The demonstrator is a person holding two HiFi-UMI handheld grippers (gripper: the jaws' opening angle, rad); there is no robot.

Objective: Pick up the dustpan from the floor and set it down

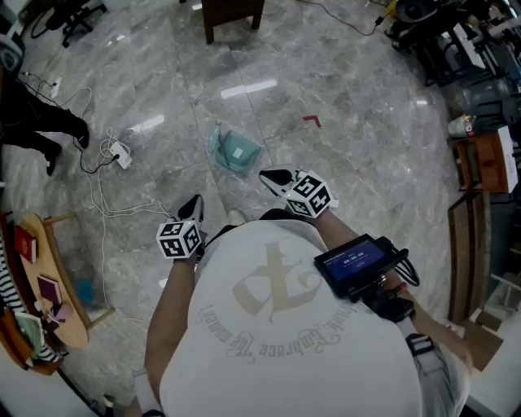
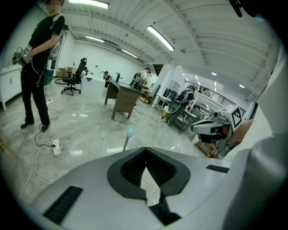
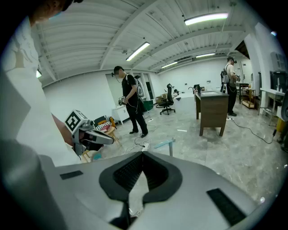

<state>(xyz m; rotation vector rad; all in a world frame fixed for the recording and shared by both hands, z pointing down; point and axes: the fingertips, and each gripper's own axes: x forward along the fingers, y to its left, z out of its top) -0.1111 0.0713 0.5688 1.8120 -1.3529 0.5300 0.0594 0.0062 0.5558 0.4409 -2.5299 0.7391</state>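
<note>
The dustpan [image 1: 234, 151] is pale teal and see-through and lies on the grey marble floor ahead of me. Both grippers hang above the floor on my side of it, apart from it. My left gripper [image 1: 194, 204] is shut with nothing in it; its tips meet in the left gripper view [image 2: 145, 149], and the dustpan's upright handle [image 2: 129, 134] shows beyond them. My right gripper [image 1: 270, 175] is shut and empty too, its tips [image 3: 142, 153] meeting in the right gripper view, where the dustpan [image 3: 164, 144] shows past them. Each gripper view also catches the other gripper: the right one [image 2: 217, 126] and the left one [image 3: 88, 134].
A white power strip [image 1: 122, 155] with loose cables lies on the floor to the left. A person in black [image 1: 39, 122] stands beyond it. A brown desk [image 1: 233, 16] stands at the back, a round wooden table [image 1: 59, 285] at my left, shelving [image 1: 487, 163] at the right. A red mark [image 1: 313, 121] is on the floor.
</note>
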